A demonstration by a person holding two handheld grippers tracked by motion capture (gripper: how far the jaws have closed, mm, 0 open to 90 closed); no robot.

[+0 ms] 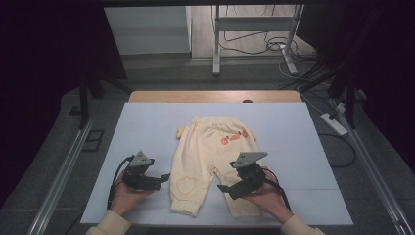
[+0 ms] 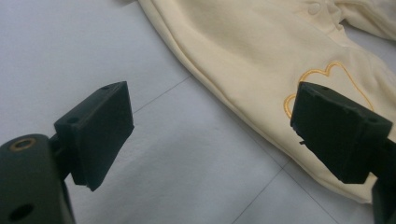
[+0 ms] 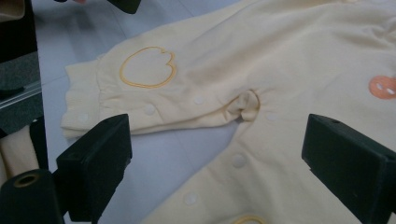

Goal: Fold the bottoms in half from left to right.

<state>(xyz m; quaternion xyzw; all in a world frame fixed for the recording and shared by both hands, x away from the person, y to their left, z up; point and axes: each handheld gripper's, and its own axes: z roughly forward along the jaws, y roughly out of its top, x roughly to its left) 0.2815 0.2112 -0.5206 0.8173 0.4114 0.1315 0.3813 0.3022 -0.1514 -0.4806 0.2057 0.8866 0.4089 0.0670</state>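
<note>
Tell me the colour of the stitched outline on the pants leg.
Orange-yellow outline on pale cream pants; clearest in the right gripper view.

I'm looking at a lab-style recording station. Black curtains [image 1: 44, 58] flank the white-covered worktop [image 1: 147, 127], with loose cables [image 1: 254, 41], a power strip [image 1: 334, 123] and metal frame legs [image 1: 216, 44] on the floor.

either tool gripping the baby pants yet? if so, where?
Nothing held. Left tool and right tool are both open, poised at the pale yellow pants.
</note>
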